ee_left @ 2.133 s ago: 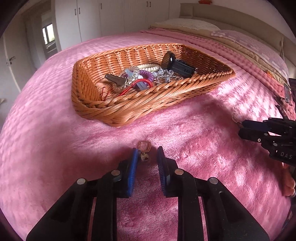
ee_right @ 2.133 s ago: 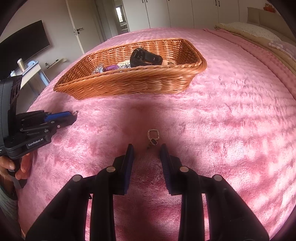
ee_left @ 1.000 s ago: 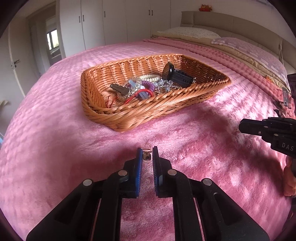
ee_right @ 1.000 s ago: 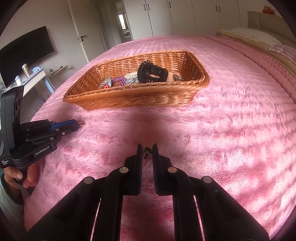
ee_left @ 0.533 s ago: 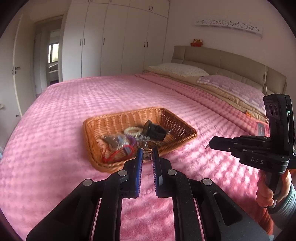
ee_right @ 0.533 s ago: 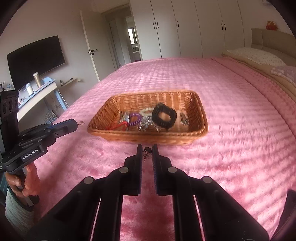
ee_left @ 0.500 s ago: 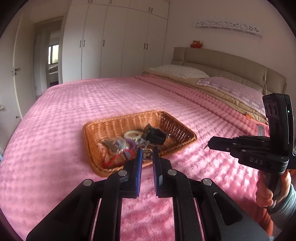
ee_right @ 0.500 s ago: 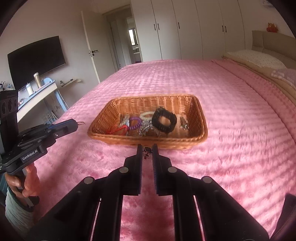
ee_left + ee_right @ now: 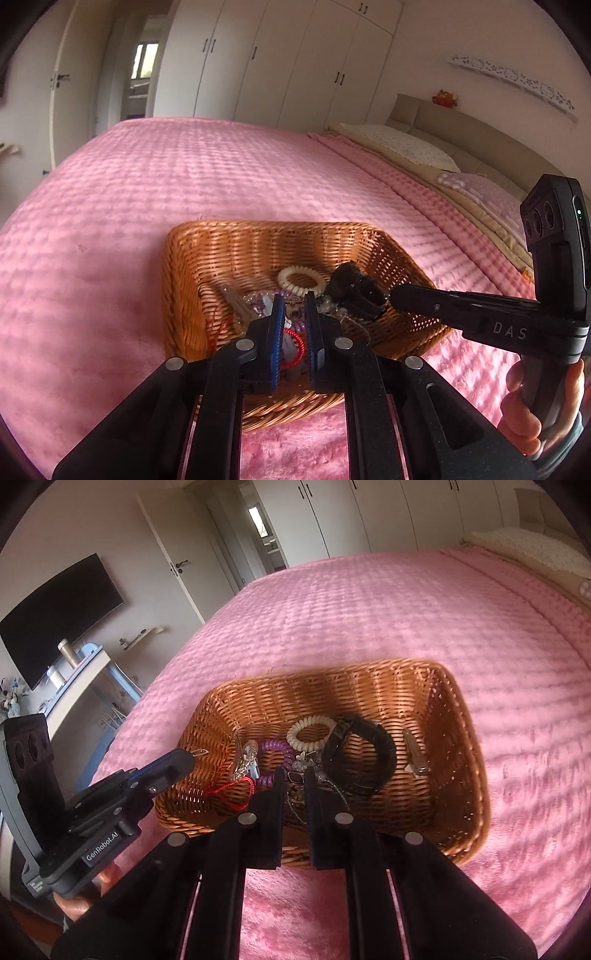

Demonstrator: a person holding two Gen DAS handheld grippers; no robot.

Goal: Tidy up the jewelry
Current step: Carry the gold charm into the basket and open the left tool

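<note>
A wicker basket (image 9: 207,258) (image 9: 461,760) sits on the pink bedspread. It holds a cream coil band (image 9: 301,278) (image 9: 310,733), a purple coil (image 9: 277,749), a black strap (image 9: 354,290) (image 9: 369,760), a red cord (image 9: 236,786) and metal clips. My left gripper (image 9: 293,306) is shut on a small gold earring (image 9: 294,312) above the basket. My right gripper (image 9: 295,775) is shut on a small dark earring (image 9: 295,776) above the basket. Each gripper shows in the other's view, the right gripper (image 9: 395,293) over the basket's right side and the left gripper (image 9: 192,755) over its left side.
The pink bedspread (image 9: 184,177) spreads all around the basket. Pillows (image 9: 399,146) and the headboard lie at the far right. A TV (image 9: 59,616), a desk and a door stand past the bed's left edge.
Both grippers closed on earrings lying on the bedspread, lifted them, and moved forward until they hang over the basket.
</note>
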